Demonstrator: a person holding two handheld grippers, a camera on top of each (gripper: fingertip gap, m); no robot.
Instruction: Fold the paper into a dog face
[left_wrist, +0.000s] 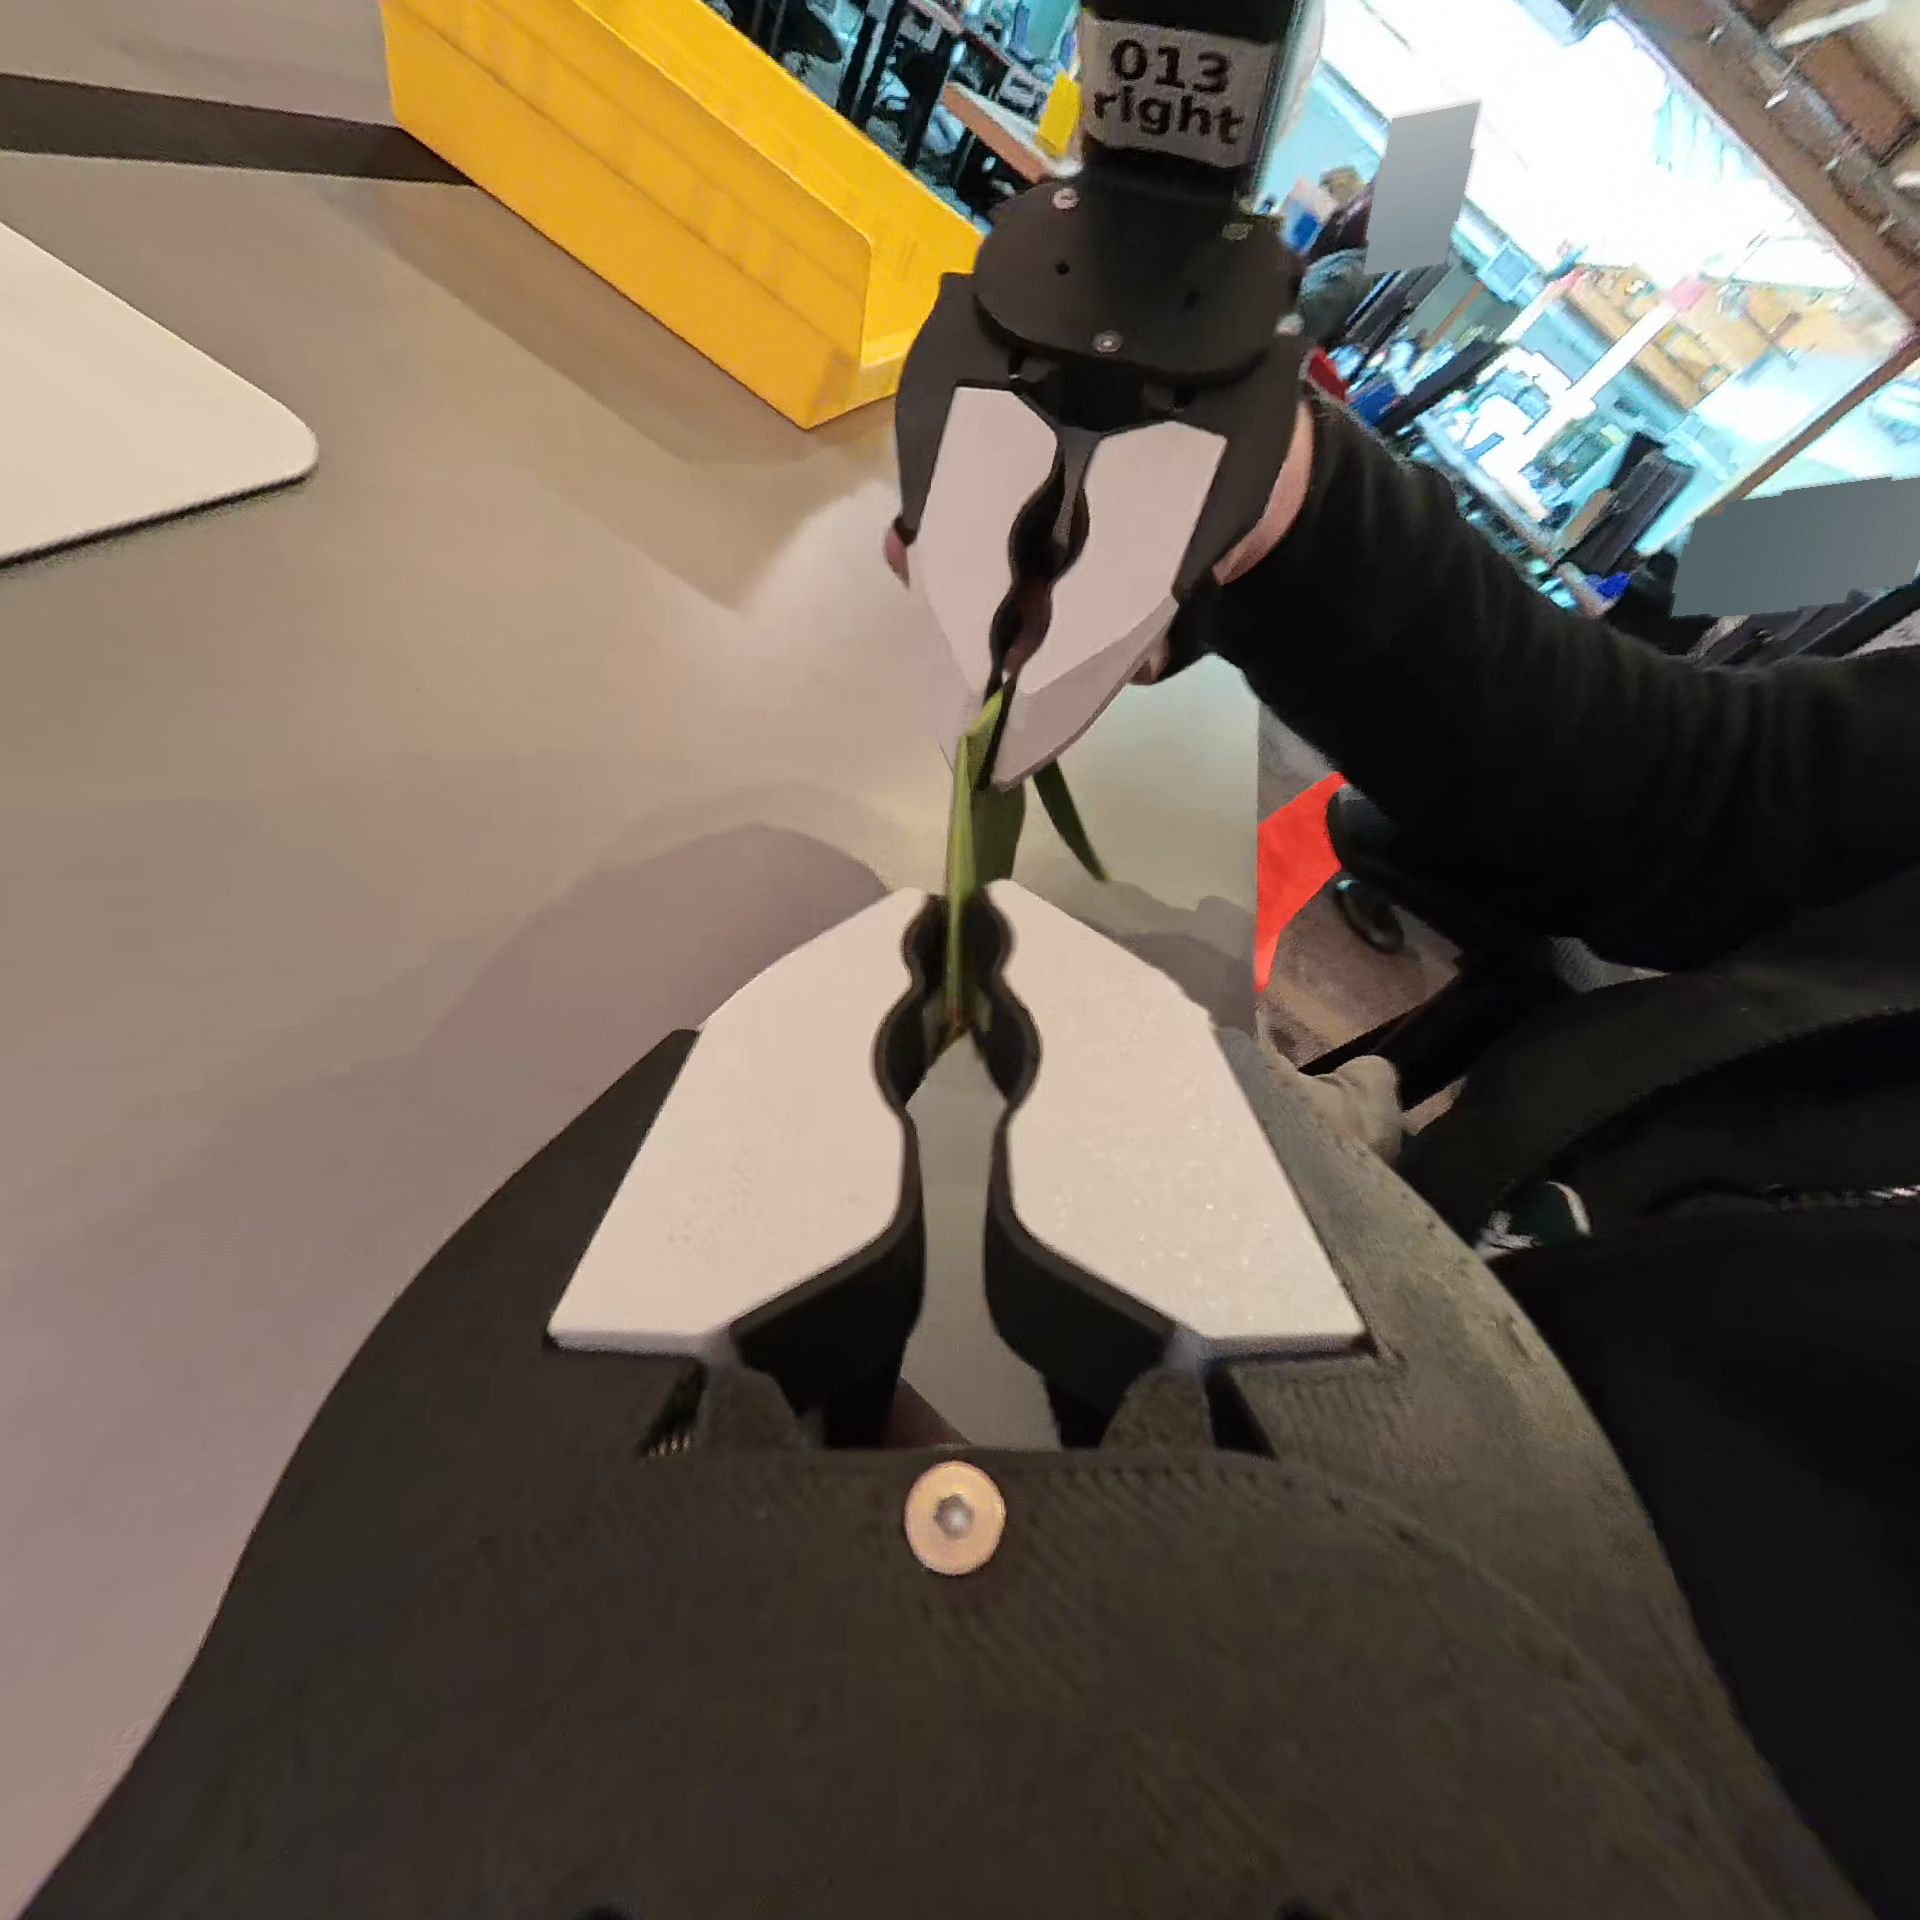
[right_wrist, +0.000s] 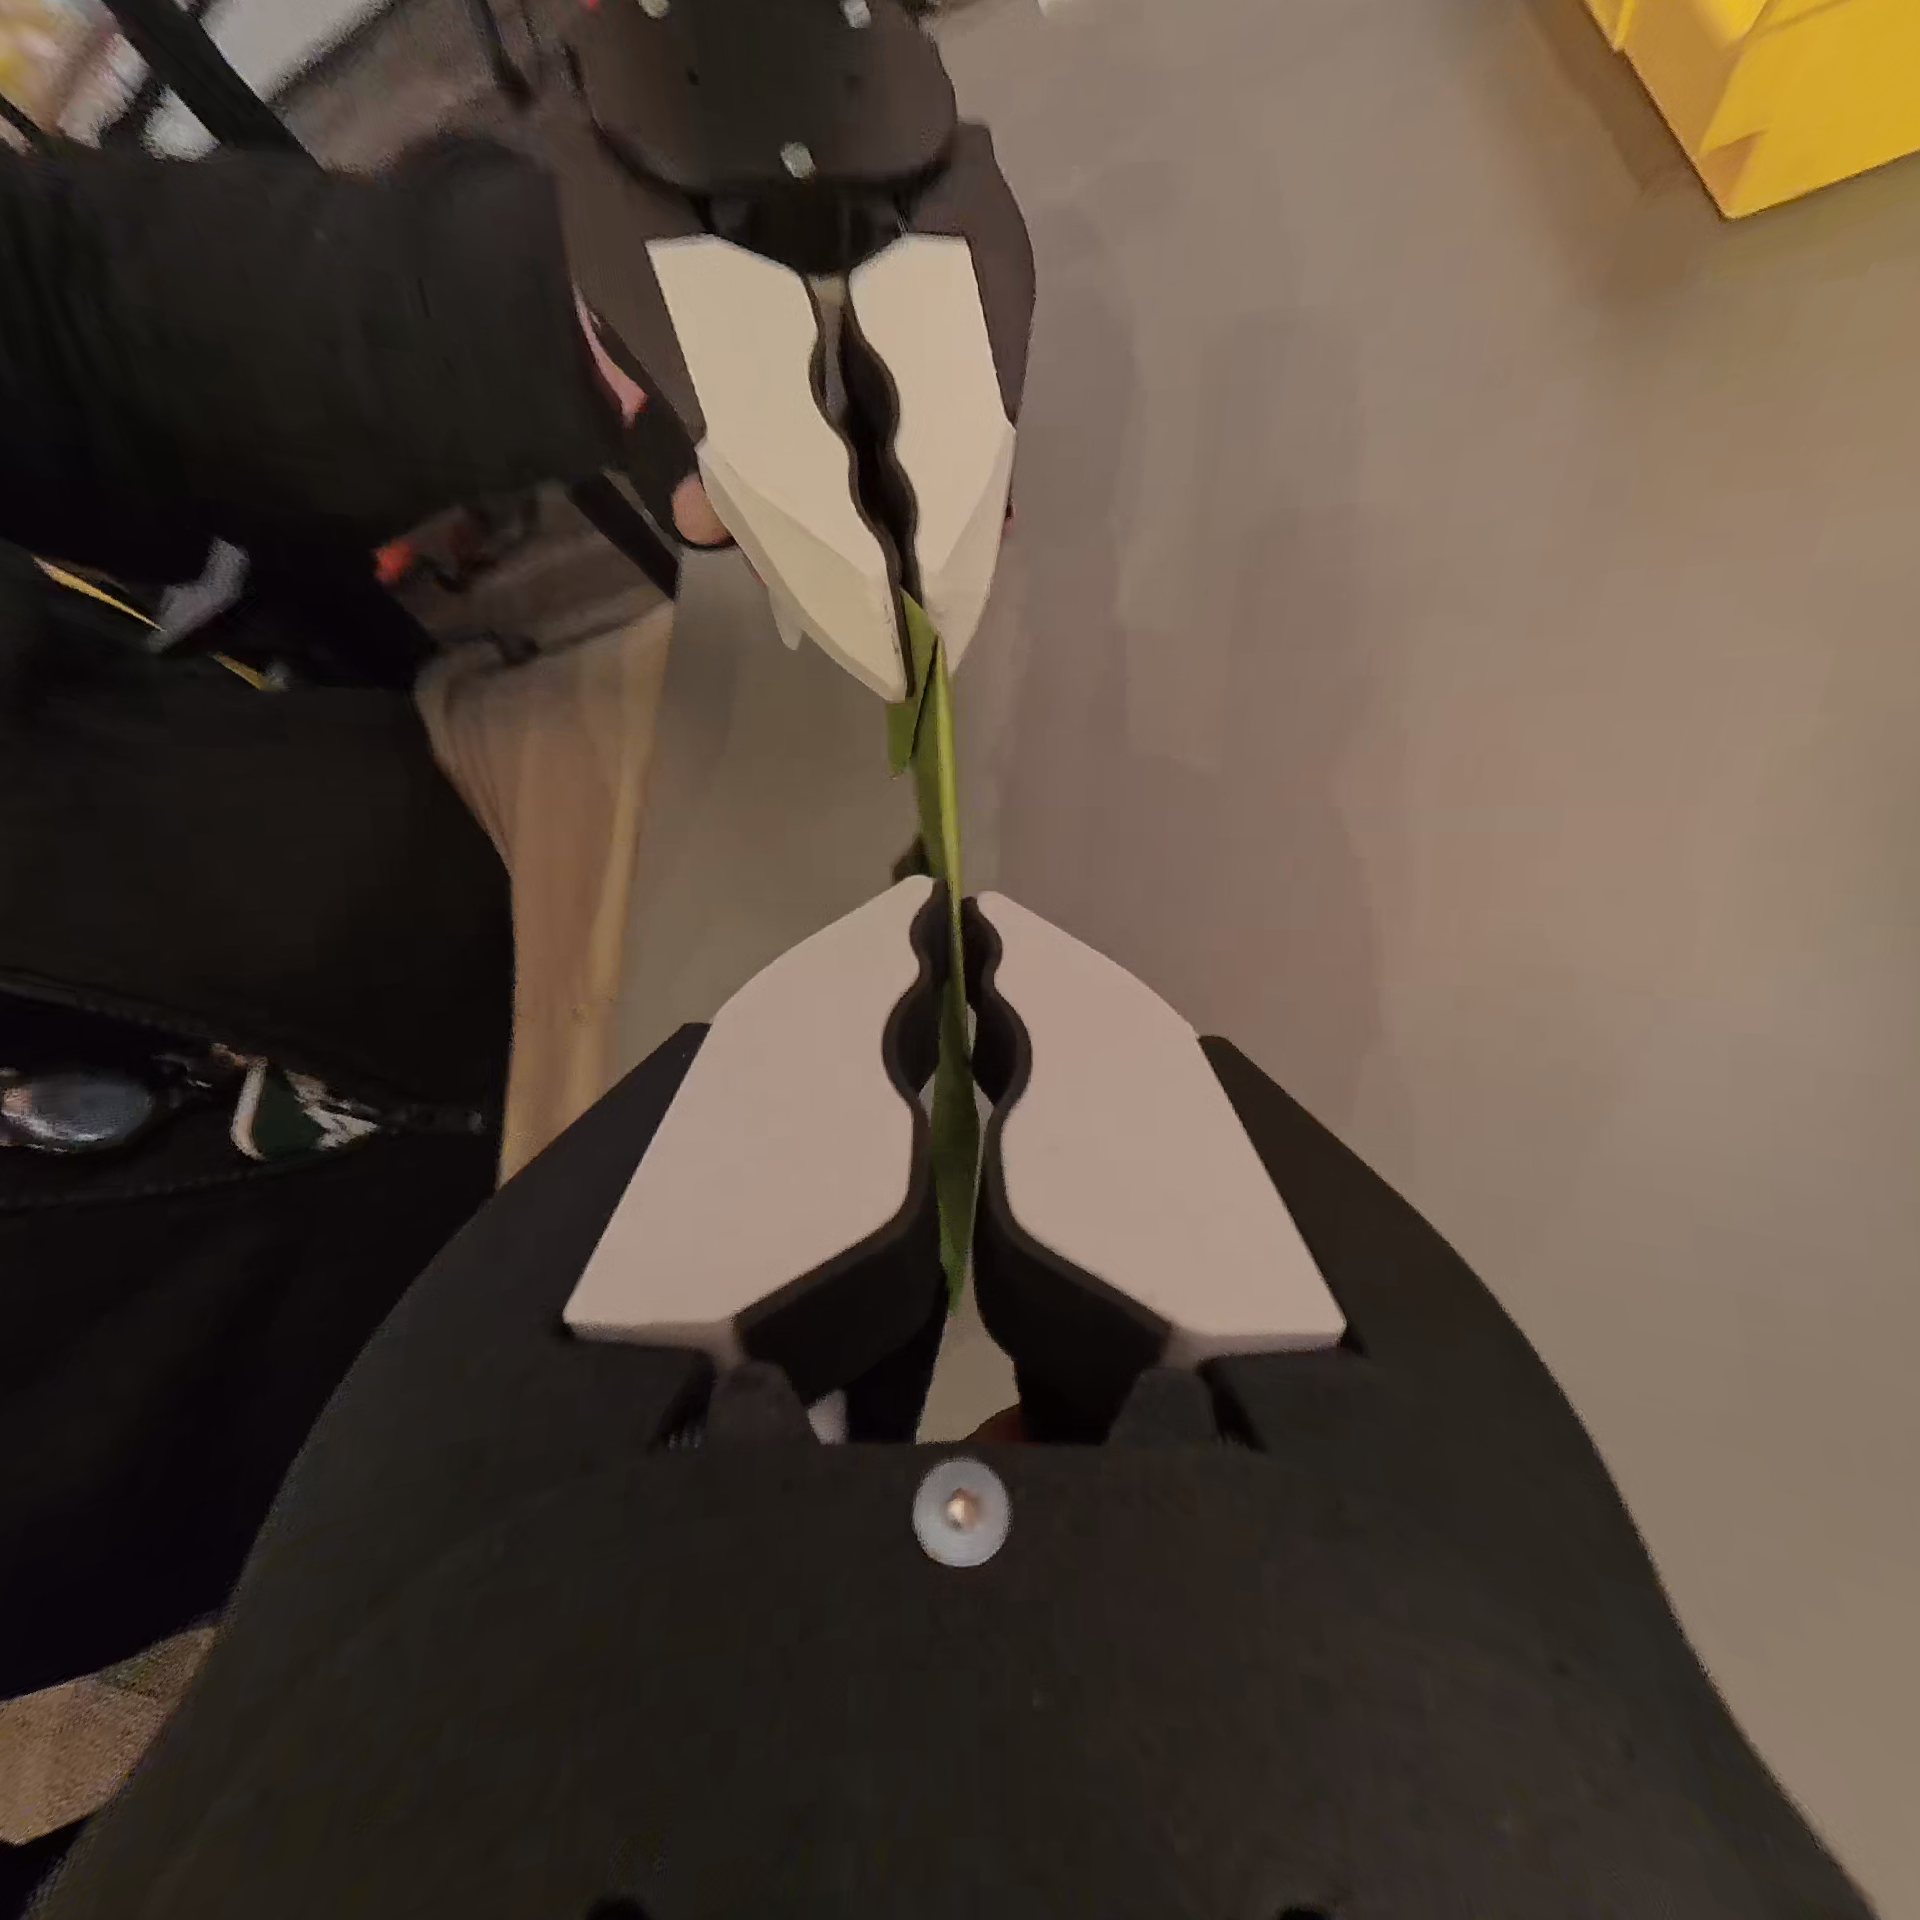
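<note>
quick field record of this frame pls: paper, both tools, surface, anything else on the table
paper: green paper, folded, seen edge-on, held in the air between both tools
left tool: left tool, shut on one end of the paper
right tool: right tool, shut on the other end, facing the left tool
surface: grey table, paper lifted off it
other items: yellow bin at the far side; white mat with a rounded corner
fold state: cannot tell, only the paper's edge shows
</note>
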